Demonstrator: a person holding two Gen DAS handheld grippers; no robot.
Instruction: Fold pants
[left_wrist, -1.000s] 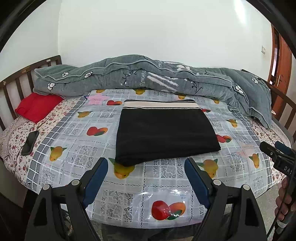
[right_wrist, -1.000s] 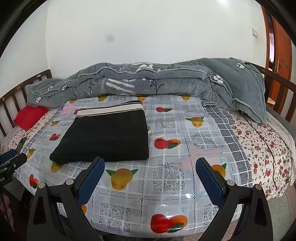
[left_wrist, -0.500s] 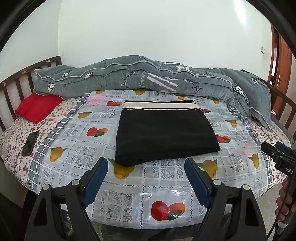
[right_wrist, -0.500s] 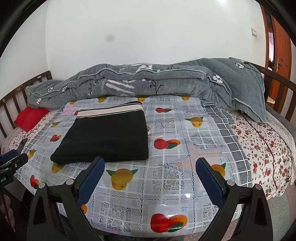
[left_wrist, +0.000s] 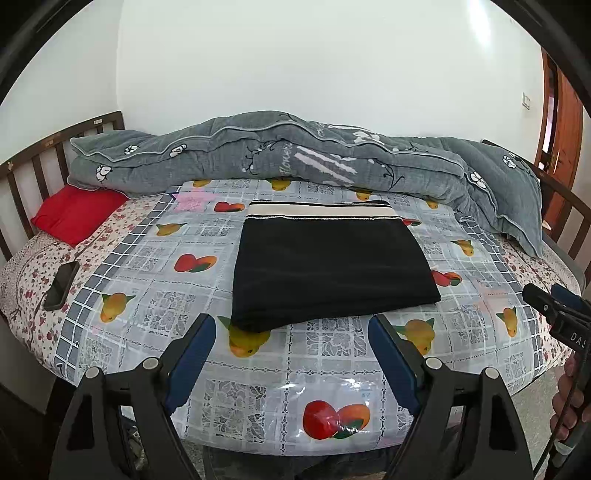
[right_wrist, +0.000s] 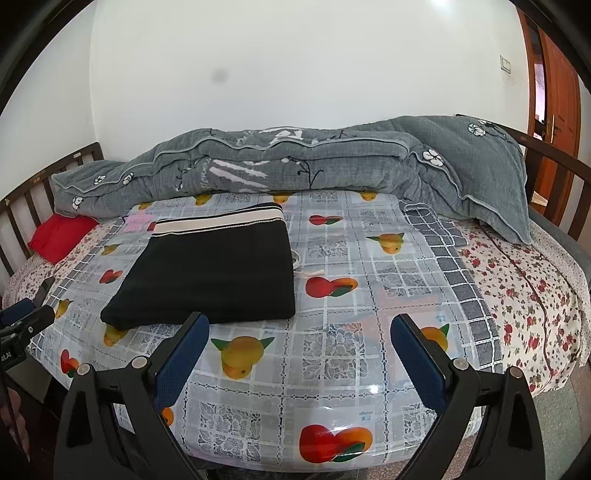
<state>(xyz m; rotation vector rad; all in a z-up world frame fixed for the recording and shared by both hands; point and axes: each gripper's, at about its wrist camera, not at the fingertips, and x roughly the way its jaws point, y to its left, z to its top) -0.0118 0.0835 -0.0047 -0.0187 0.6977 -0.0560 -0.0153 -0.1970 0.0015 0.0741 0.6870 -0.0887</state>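
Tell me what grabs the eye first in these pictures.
The black pants, folded into a neat rectangle with a cream waistband at the far end, lie mid-bed on the glossy fruit-print cover. Behind them a rumpled grey quilt runs along the wall, with a red pillow at its left end. Both the left gripper and the right gripper hang open, short of the pants.

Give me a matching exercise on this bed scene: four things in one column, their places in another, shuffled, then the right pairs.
Things
1. folded black pants
2. red pillow
3. grey quilt
4. dark phone

Places
A. bunched along the wall side
B. on the floral sheet at the left edge
C. middle of the fruit-print cover
D. by the wooden headboard slats

Pairs: 1-C, 2-D, 3-A, 4-B
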